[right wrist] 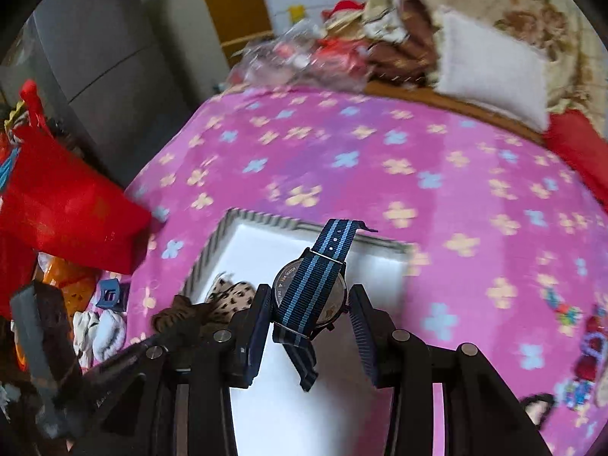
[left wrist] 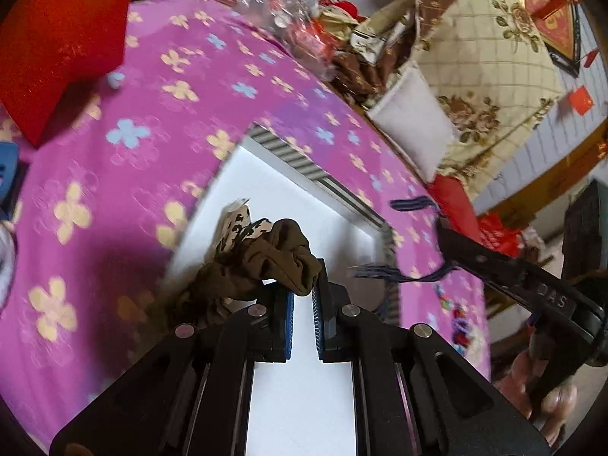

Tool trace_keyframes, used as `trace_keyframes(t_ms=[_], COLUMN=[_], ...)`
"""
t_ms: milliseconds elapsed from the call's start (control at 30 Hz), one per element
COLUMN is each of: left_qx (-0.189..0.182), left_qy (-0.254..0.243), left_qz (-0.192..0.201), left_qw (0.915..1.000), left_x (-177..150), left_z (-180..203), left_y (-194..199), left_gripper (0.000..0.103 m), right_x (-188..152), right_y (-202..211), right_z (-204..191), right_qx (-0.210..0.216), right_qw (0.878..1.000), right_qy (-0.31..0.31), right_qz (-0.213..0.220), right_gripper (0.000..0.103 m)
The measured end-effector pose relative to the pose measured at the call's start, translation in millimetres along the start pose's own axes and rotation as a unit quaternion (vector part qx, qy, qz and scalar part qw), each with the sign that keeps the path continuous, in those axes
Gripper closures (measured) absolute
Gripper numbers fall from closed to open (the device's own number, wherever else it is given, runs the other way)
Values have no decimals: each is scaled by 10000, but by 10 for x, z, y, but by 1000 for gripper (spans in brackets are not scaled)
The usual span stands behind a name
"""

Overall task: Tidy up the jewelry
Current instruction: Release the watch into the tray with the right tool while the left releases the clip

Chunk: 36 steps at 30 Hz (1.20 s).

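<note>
Pink floral cloth, white tray | right gripper clamps watch case: rigid, strap floppy | left gripper pinches brown scrunchie: soft, light

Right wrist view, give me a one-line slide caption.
Right gripper holds a blue striped watch over a white tray on the pink floral cloth.
</note>
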State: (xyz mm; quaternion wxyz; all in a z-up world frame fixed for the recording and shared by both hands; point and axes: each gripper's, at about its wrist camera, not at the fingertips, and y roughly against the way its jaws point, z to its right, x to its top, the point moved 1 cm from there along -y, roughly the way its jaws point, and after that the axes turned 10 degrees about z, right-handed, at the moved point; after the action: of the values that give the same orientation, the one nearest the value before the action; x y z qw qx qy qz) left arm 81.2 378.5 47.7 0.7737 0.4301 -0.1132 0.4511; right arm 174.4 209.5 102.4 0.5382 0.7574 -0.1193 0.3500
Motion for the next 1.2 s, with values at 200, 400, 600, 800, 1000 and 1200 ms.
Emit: trace_keyframes(t_ms=[200,400,600,800,1000,1200], left_qx=[-308,-492,-1102,-1488,-1090,-212], left_qy=[83,-140,449,785,900,618], left_qz=[-362,-908,-749,-281,36,482], left_qw=[9988,9946,9901,9853,9900,9967], left_x=[-80,-263,-186,27,132,209], left_z=[26,205,110,-2,-168,-208], left_y=[-120,-242,-108,184,311,418], left_gripper=[96,93,49,44,44,44], right_x=[-198,-225,-155,-250,-463,-621], right_y=[-492,-550,-310,-186,-276,-274], right_z=[70,362,411,290,25,-406], right_qx=[-297,-730,-877,-865,-674,-166], right_qw=[9986,9962,9960,9960,9960,9951], right_qy=[70,-14,48,205,486,918], right_qz=[-423,-472,-144,-94,-314,-314], right_gripper=[63,57,43,43,43,43])
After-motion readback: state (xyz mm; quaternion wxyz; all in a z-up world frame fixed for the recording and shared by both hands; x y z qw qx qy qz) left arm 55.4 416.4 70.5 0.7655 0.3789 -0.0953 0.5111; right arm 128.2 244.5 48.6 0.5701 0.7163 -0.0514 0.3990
